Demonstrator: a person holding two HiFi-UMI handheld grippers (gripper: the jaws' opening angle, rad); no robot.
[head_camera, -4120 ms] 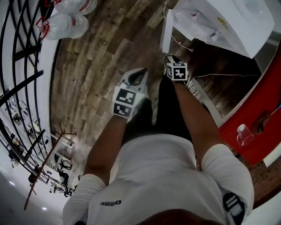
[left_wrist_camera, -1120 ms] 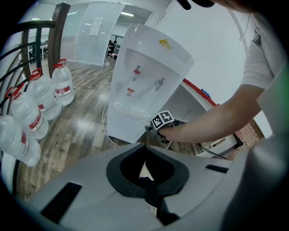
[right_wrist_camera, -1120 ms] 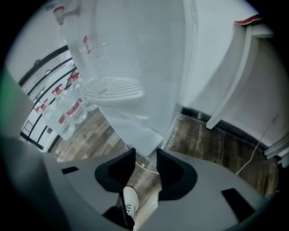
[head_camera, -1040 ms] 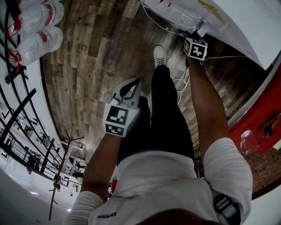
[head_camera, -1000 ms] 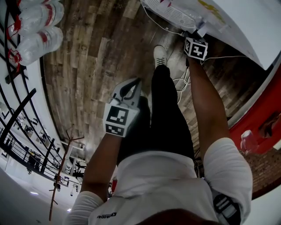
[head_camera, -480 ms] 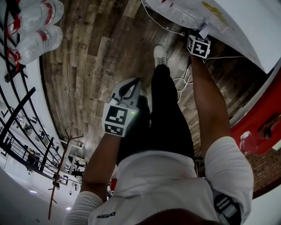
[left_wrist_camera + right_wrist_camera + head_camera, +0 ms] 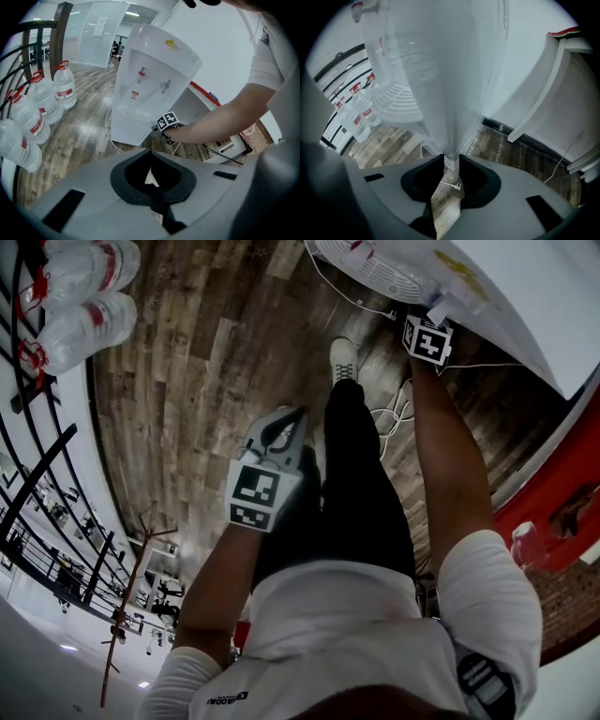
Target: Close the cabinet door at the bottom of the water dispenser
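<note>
The white water dispenser [image 7: 150,70] stands on the wood floor, and its lower part shows at the top right of the head view [image 7: 487,287]. My right gripper [image 7: 434,315] reaches out to its bottom cabinet door [image 7: 440,93]. In the right gripper view the door's thin white edge runs down between the closing jaws of the right gripper [image 7: 451,164], and both black pads lie against it. My left gripper [image 7: 298,414] hangs over the floor beside the person's leg, apart from the dispenser. Its tips meet with nothing between them [image 7: 151,177].
Several large water bottles [image 7: 84,306] stand by a black railing [image 7: 37,474] at the left. A white cable [image 7: 394,413] lies on the floor near the person's white shoe [image 7: 343,357]. A red counter [image 7: 562,474] and a white shelf unit [image 7: 543,93] are to the right.
Since four seconds ago the right gripper has gone from near the person's shoe up to the dispenser's lower door. Over the last second it barely shifted. The left gripper stayed put.
</note>
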